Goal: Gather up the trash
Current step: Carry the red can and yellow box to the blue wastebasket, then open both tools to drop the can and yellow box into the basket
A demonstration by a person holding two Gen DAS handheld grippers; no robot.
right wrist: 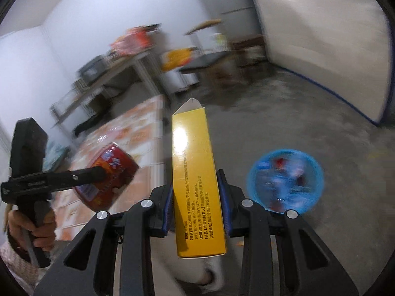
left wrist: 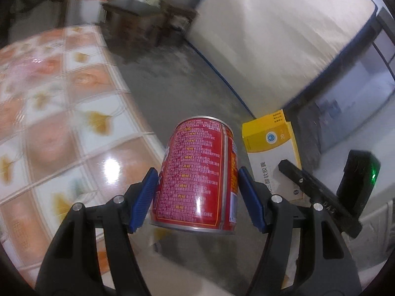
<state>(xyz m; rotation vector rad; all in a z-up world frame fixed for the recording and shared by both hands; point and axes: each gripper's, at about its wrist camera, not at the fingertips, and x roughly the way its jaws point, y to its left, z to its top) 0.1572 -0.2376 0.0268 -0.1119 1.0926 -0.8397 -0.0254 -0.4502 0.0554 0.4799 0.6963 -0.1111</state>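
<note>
Grey concrete floor (right wrist: 308, 113) fills the background, with a tiled table (left wrist: 49, 128) at 9 o'clock in the left wrist view and a white mattress-like panel (left wrist: 271, 37) against the far side.

2 pieces of trash are held above the floor. A red can (left wrist: 197, 175) is clamped between the blue pads (left wrist: 144, 197) of the left gripper (left wrist: 197, 192), with its long axis nearly upright and leaning a little towards 1 o'clock. A yellow box (right wrist: 195, 185) is clamped in the right gripper (right wrist: 197, 204), with its long axis pointing to 12 o'clock and its end flap open at the top. In the left wrist view the same box is seen at 2 o'clock from the can, so the 2 grippers are carried just beside each other.

A blue basket (right wrist: 286, 180) with some blurred items inside is seen on the floor at 3 o'clock from the box in the right wrist view. It lies on the right side, so the right gripper is judged to be nearer to it than the left one. The box would probably be dropped first, once the gripper is brought over the rim. The view is blurred, so the basket contents cannot be told.
</note>
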